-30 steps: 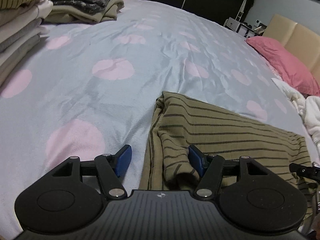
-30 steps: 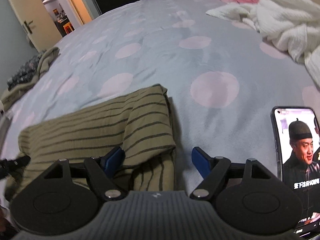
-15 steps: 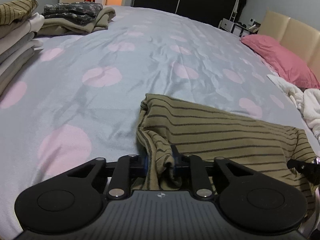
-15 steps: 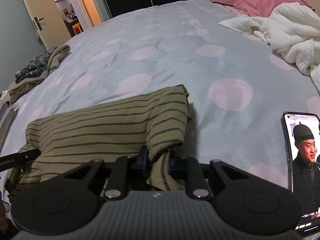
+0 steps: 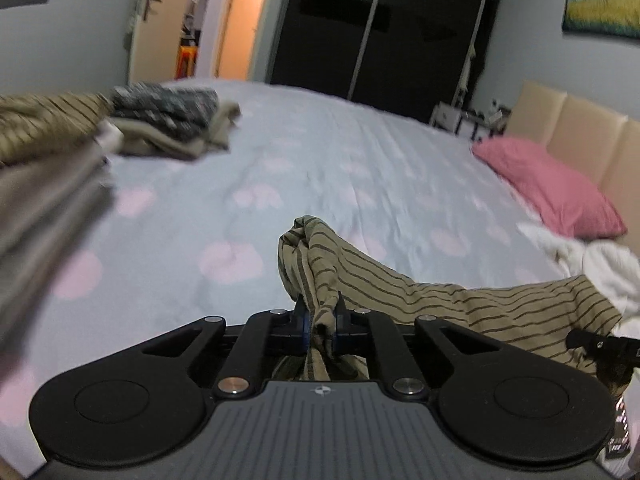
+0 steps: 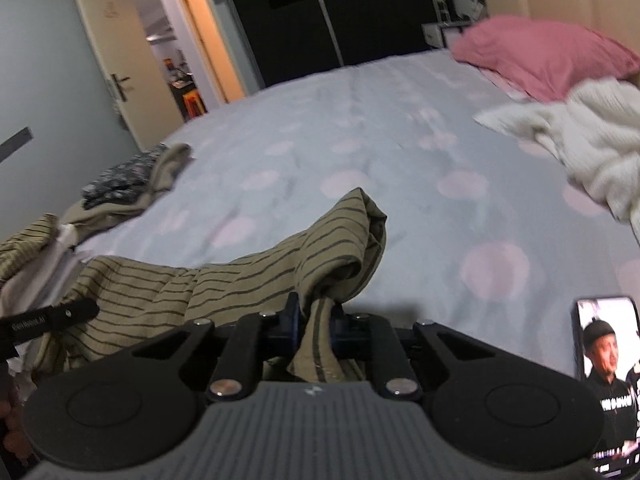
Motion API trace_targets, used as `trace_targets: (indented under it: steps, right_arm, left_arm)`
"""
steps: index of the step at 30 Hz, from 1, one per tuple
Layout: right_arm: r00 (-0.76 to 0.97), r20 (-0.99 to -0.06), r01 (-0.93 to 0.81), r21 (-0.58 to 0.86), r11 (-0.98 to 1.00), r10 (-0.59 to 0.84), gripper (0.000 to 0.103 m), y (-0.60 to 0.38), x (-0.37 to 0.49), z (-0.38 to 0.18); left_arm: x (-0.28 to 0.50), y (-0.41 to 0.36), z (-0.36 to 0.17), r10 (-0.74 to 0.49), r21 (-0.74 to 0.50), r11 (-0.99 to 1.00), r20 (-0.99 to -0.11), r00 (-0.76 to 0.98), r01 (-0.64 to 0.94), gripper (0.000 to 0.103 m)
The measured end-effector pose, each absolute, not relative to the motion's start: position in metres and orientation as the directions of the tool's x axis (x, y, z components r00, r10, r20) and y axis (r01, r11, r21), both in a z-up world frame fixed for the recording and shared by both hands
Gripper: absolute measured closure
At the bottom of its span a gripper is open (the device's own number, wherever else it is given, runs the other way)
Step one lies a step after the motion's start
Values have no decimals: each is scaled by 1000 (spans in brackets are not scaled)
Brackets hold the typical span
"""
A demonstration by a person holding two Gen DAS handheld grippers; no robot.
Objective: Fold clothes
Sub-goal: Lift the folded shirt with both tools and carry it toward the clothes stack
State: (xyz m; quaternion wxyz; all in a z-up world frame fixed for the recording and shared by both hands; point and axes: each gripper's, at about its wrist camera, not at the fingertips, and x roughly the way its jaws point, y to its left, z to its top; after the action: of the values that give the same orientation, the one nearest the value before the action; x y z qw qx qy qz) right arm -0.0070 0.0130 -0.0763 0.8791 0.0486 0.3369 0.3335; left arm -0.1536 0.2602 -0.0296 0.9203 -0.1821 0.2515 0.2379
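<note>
As both near corners need lifting for fold, left gripper point(image 5: 320, 322) clamped on striped garment point(image 5: 440, 300); right gripper point(image 6: 314, 326) likewise, jaws just closed; cloth bunched between pads.

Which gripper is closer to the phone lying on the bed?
Right. The phone lies just beside the right gripper, on its right. The left gripper holds the striped garment's opposite end, farther away.
</note>
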Motion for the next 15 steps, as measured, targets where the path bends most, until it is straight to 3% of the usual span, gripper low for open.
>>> trace_targets:
  steps: [9,15]
  right_arm:
    - [430,-489,-704,345,621,759,88,89,0,-9]
    - [250,-458,-838,339,428,853,88,182,5,44]
  left_arm:
    - [-219,298,35,514,-259,709,-446,733,-655,96]
    - [-272,325,64,672,-281,580,-366,644,-765,96]
